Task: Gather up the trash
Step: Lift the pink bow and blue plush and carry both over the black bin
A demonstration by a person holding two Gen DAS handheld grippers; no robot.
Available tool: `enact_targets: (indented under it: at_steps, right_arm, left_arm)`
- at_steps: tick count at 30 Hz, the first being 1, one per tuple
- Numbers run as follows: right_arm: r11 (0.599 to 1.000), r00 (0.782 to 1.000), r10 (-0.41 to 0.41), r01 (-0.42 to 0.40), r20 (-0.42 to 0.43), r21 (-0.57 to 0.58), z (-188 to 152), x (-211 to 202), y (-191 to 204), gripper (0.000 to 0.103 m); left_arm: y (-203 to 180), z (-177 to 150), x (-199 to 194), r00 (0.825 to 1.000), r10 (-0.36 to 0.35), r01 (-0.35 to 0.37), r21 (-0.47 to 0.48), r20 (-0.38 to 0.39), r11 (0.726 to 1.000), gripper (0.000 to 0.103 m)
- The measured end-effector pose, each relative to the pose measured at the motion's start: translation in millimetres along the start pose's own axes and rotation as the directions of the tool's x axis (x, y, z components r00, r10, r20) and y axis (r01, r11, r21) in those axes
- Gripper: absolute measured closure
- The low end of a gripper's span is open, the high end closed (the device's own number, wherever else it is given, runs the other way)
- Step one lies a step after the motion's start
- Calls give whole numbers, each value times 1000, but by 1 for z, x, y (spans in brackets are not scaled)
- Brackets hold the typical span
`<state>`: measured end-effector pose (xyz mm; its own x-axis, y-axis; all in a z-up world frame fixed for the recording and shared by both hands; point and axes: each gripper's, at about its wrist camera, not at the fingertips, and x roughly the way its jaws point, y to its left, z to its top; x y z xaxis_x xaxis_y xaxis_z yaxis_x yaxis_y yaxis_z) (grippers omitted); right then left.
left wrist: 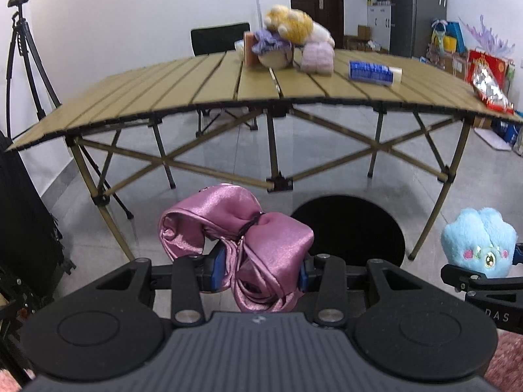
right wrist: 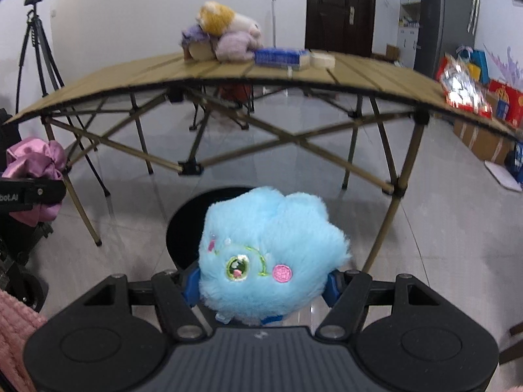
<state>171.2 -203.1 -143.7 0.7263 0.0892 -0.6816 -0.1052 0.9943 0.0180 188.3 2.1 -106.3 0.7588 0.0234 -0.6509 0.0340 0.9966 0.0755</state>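
Carry to bin | left gripper (left wrist: pixel 261 271) clamped a pink satin bow (left wrist: pixel 248 238); right gripper (right wrist: pixel 261 282) clamped a blue plush toy (right wrist: pixel 268 254) | black bin (left wrist: pixel 356 228) at twelve o'clock | next, likely: centre over opening, release.

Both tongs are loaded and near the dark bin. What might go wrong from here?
1. The pink satin bow billows well past the left tongs; loose folds may snag on release.
2. The blue plush bulges beyond the right tongs and could bounce off the black bin's rim.
3. Both loads share one opening, so the tongs might collide.
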Motion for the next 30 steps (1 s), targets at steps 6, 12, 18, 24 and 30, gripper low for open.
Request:
enact_targets:
  at_steps: [6,12,18,24,30]
  right_arm:
    - [1000,997,-5,7,-76,29,-14,18,-6,36]
    - [1000,992,-11,14,-123,25,-21,33,-6,36]
    - [999,986,-20,26,-168,36,-26,49,-9,36]
    - [998,980,-26,36,-197,50,-27,63,-14,36]
    - [997,977,-29,44,-211,65,-27,71,-18,36]
  left_arm:
    - [-2,-13,19,998,-6,7,6,-63,1000,62]
    - [1,-24,39,990,-12,12,-5,-137,1000,62]
    - [2,-28,56,980,-15,13,-13,-197,1000,62]
    - [-1,-27,68,972,-18,15,-15,-233,1000,62]
    - [-5,-27,76,965,-23,20,-14,-263,1000,62]
